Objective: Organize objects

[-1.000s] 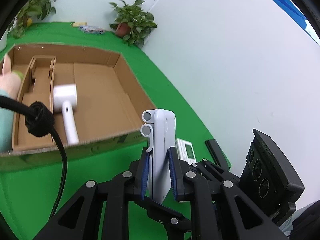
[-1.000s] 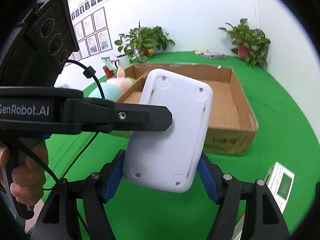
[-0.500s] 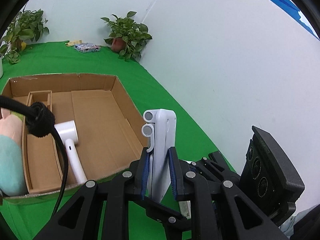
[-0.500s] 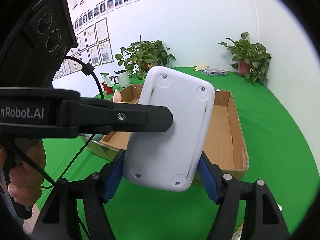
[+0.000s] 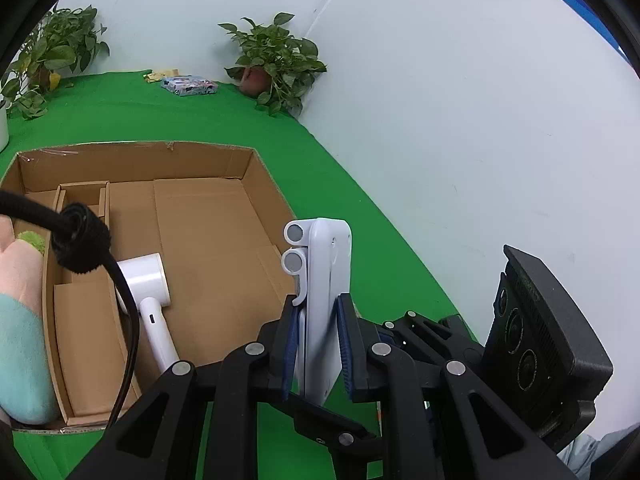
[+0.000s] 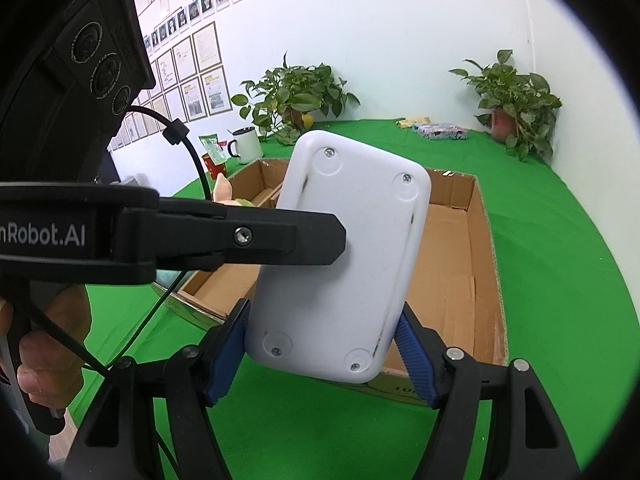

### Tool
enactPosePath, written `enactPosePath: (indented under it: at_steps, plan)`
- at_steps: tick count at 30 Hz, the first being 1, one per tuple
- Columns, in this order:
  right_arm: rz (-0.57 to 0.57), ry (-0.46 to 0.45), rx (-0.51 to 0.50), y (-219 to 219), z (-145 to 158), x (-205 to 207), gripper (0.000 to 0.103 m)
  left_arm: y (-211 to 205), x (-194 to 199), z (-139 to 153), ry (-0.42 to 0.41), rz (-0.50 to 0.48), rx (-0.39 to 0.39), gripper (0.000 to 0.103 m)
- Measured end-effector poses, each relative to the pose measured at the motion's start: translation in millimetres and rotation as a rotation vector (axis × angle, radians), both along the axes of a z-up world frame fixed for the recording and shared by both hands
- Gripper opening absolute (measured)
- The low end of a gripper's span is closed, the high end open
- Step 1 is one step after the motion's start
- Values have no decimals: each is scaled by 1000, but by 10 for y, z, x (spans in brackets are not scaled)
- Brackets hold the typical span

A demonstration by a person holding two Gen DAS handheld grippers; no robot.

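Left hand-held gripper (image 5: 318, 354): angled downward, blue pads clamped on the thin edges of a white plastic device (image 5: 324, 304), held upright on edge.
Right hand-held gripper (image 6: 322, 354): angled downward, pads gripping the same device (image 6: 340, 256) across its broad screwed back.
Person's hand (image 6: 48, 344): wrapped round the left gripper's handle.
Cardboard box (image 5: 264, 184): open, on green-covered bench (image 5: 348, 208) just beyond; holds white hair dryer (image 5: 150, 300) and plush toy (image 5: 18, 320).
Potted plant (image 5: 276, 64): far corner.
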State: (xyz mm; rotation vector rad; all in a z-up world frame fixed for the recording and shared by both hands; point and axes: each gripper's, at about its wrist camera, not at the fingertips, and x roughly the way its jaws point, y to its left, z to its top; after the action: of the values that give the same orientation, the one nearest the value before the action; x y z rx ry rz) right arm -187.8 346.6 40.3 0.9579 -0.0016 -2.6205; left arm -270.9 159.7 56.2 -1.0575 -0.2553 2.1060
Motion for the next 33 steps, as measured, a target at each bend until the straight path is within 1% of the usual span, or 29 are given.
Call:
enactPosePath:
  at_steps: [4, 11, 15, 17, 20, 22, 25, 33]
  plan:
    - [20, -26, -2, 10, -65, -97, 69, 7, -136, -100, -16, 14, -9, 15]
    - [36, -110, -16, 40, -216, -278, 69, 60, -446, -350, -84, 27, -29, 15]
    - [39, -202, -22, 55, -320, -461, 69, 82, -695, -564, -159, 37, -21, 15]
    - [43, -234, -27, 51, -361, -523, 69, 84, -812, -654, -193, 39, -25, 15]
    - [53, -301, -60, 69, -434, -642, 69, 92, -973, -774, -238, 47, -38, 15]
    - [60, -348, -65, 74, -491, -713, 69, 71, -1070, -878, -286, 50, -26, 14]
    - [70, -403, -52, 83, -556, -807, 69, 61, -1142, -998, -331, 55, -18, 14]
    - [116, -540, -52, 83, -773, -898, 69, 75, -1186, -1265, -397, 71, -48, 14]
